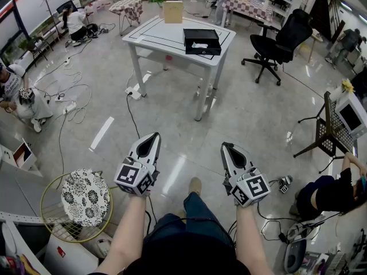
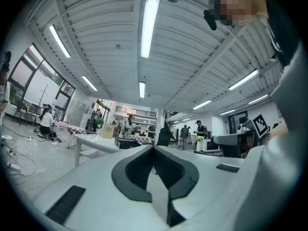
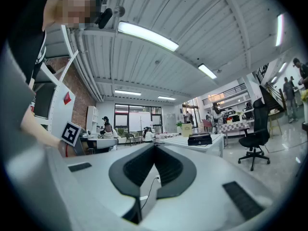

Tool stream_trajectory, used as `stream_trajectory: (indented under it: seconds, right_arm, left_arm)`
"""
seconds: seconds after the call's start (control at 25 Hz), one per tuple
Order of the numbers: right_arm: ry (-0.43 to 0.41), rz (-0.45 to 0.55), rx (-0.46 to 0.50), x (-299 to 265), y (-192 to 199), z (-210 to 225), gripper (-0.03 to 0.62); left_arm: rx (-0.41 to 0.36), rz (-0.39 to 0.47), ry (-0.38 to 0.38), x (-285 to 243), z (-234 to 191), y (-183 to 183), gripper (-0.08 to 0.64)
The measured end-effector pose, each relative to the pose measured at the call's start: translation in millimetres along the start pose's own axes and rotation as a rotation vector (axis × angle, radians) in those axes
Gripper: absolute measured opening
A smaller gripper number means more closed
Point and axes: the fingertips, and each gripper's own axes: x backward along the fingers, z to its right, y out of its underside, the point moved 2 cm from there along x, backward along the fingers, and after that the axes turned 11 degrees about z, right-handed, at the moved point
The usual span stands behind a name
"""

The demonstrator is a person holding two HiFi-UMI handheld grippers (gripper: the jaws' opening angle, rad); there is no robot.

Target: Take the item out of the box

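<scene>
I'm using the desk (image 1: pixel 150 34) as ref. L hand-held gripper (image 1: pixel 153 138) is well short of the desk, over the floor, jaws pressed together w/ nothing btwn them. The black box (image 1: pixel 202 41) rests on the desk's right part; the item inside is too small to tell. R hand-held gripper (image 1: pixel 226 148) is likewise well short of the desk, jaws together, empty.

Bright, even light from ceiling tubes (image 2: pixel 148 25); floor (image 1: pixel 241 113) glare, fisheye-bent edges, near surfaces blurred.
</scene>
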Motion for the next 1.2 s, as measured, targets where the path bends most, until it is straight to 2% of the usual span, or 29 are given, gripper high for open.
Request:
stream_trajectory:
  seconds: [0.16, 0.56, 0.92, 1.2]
  right_arm:
    - [-0.007, 0.0, 0.001, -10, 5, 5, 0.003]
    - [-0.003, -0.017, -0.021, -43, 18, 36, 0.003]
    - [-0.004, 0.007, -0.035, -94, 23, 96, 0.003]
    - [-0.026, -0.006, -0.121, -140, 22, 147, 0.005]
  left_arm:
    - [0.007, 0.02, 0.004, -10, -5, 1, 0.008]
    - [0.011, 0.001, -0.019, -45, -28, 13, 0.008]
    - [0.003, -0.008, -0.037, -112, -57, 24, 0.008]
    - [-0.01, 0.005, -0.051, -172, -73, 27, 0.008]
